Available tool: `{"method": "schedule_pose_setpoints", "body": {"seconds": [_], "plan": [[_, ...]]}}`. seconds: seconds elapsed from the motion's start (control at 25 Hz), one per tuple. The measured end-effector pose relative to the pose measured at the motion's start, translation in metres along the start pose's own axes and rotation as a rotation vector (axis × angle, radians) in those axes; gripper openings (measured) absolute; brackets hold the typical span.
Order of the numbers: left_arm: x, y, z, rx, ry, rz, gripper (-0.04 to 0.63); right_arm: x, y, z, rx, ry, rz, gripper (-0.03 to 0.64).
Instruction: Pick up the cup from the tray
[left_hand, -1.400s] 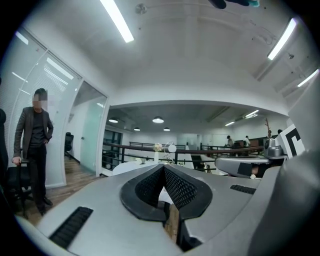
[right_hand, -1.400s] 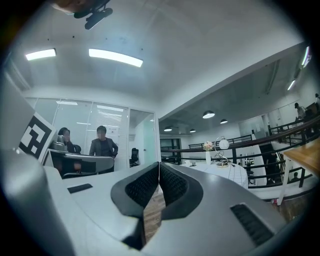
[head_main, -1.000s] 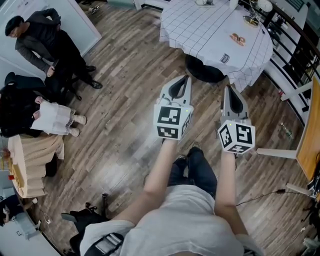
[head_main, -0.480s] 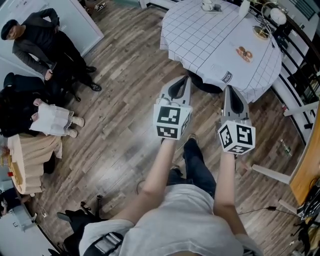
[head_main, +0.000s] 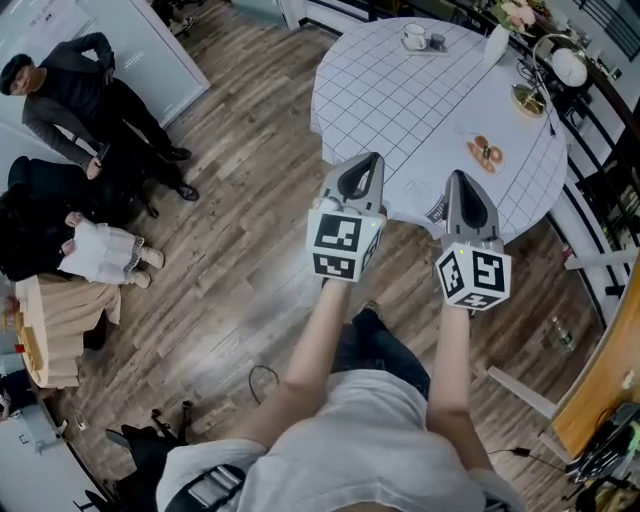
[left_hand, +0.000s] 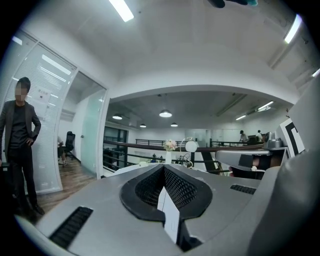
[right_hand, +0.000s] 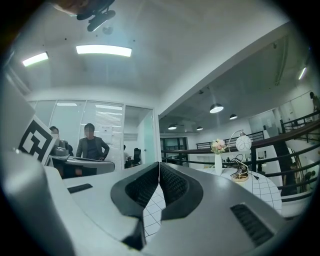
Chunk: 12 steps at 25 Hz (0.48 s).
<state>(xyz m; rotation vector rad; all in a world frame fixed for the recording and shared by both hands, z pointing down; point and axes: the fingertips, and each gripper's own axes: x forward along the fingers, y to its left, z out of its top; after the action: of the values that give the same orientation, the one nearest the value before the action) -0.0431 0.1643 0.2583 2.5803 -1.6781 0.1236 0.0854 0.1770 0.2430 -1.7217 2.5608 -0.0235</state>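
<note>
The wooden floor (head_main: 230, 260) fills most of the head view. Above it is a round surface (head_main: 400, 110) draped in a white grid-lined cloth. Two bystanders (head_main: 75, 95) are off to the left, well apart from it.

The left hand-held gripper (head_main: 374, 157) and right hand-held gripper (head_main: 457, 175) are held out side by side over the near edge of the cloth, aimed across the surface. Each has its jaws pressed together with nothing between them, and the gripper views show the dark ribbed pads meeting at the tips. This looks like a carrying posture for closing the gap, since nothing is within reach yet.

The tray (head_main: 428, 50) lies at the far rim of the surface, well apart from both tips. It holds the white cup (head_main: 414, 35), standing upright, with a small dark object (head_main: 437, 42) just beside it. Whether the cup contains anything is too small to tell. To its right stand a white vase (head_main: 497, 44) and a gold dish (head_main: 527, 98), whose contents are unclear.
</note>
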Motion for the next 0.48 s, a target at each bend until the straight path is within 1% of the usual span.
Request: {"method": "schedule_pose_setpoints", "body": {"seconds": [0.12,0.28,0.48], "plan": [[0.025,0.004,-0.003,0.000,0.012,0.013,0.005,0.020,-0.017,-0.009,0.011,0.011,0.008,0.009],[0.045,0.014,-0.010,0.004,0.027,0.023,0.005,0.039,-0.028,-0.022,0.023,0.025,0.015,0.009],[0.074,0.029,-0.017,-0.004,0.049,0.037,0.005,0.065,-0.044,-0.029,0.036,0.032,0.006,0.009]]}}
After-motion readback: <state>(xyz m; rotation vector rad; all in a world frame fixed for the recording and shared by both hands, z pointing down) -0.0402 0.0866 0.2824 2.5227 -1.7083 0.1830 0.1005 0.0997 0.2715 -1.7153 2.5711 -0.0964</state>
